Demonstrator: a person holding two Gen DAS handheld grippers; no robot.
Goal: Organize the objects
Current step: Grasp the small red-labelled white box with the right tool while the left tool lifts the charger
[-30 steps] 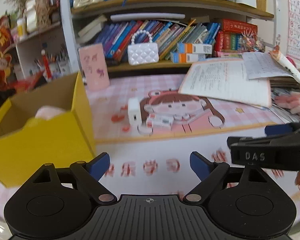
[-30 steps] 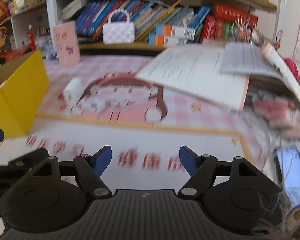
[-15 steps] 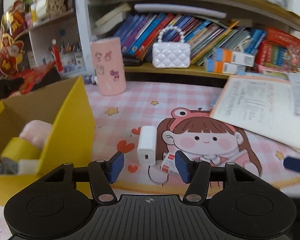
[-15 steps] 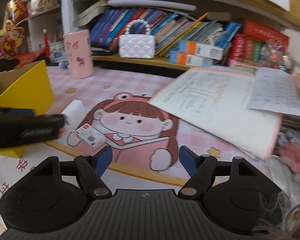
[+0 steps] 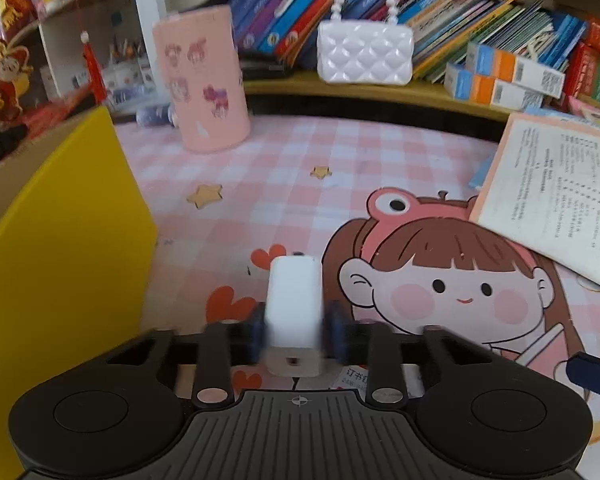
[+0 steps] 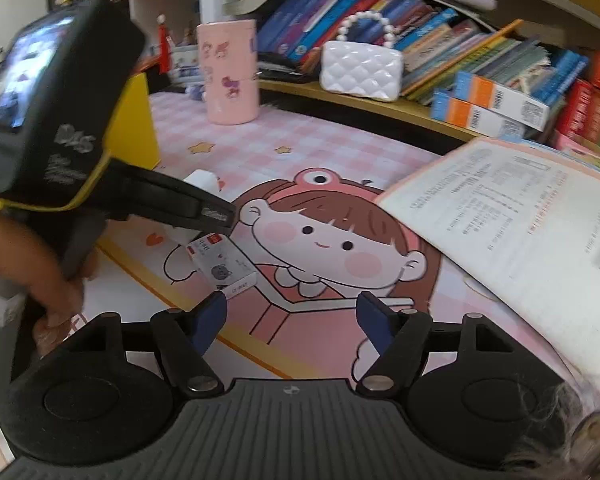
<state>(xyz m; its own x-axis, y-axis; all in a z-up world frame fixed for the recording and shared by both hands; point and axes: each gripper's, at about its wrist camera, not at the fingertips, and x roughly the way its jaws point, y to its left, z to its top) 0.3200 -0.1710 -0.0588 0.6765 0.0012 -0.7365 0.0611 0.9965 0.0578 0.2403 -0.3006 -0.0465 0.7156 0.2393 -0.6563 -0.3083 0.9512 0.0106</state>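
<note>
The left gripper (image 5: 296, 330) is clamped on the white charger (image 5: 294, 312), which lies on the pink cartoon mat (image 5: 300, 168) just beside the yellow box (image 5: 72, 240). The right gripper (image 6: 290, 318) has its jaws apart and closing, nothing between them, with the small staple box (image 6: 222, 266) just ahead. Farther back stand a pink cylinder (image 5: 202, 80) and a white quilted purse (image 5: 364, 54) on the shelf.

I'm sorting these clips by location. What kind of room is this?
Probably a child's study desk at home: crowded bookshelf, cartoon desk mat, open workbook.
</note>
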